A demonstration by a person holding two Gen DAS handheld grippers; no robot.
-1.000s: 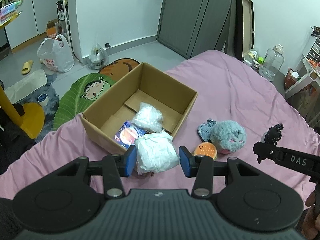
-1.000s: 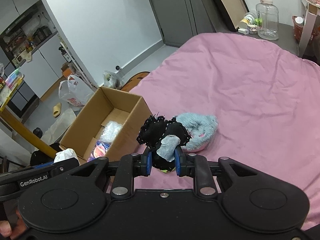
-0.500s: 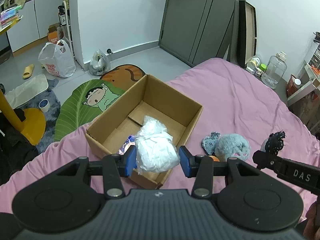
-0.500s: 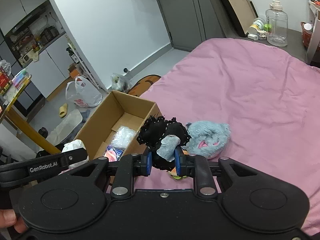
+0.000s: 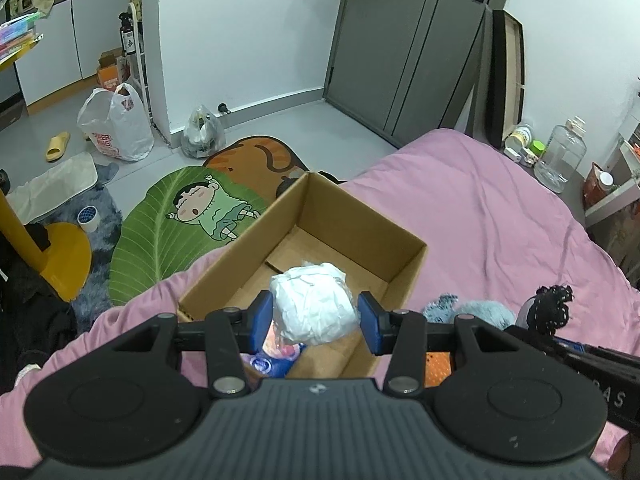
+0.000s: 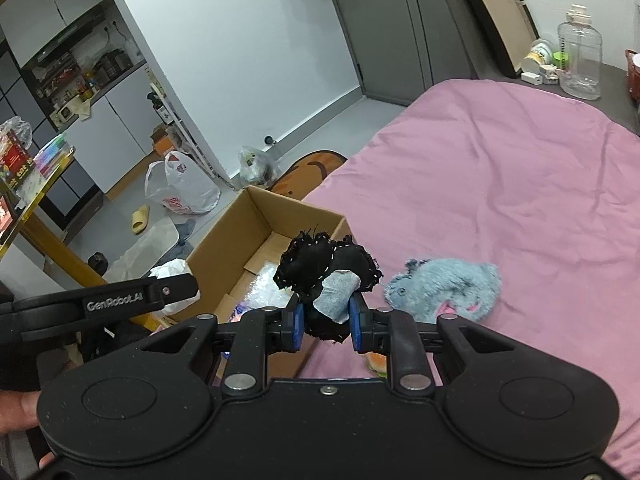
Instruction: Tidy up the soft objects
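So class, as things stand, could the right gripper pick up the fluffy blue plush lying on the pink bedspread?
Probably not yet. The right gripper is shut on the black soft toy, so its jaws are occupied. The blue plush lies uncovered on the bedspread just ahead, with nothing else in the way.

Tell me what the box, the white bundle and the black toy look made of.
Cardboard box: plain brown corrugated card, matte, with folded flaps. White bundle in the left gripper: crinkled, probably thin plastic or paper. Black toy in the right gripper: soft dark fabric, white stitching along frayed edges.
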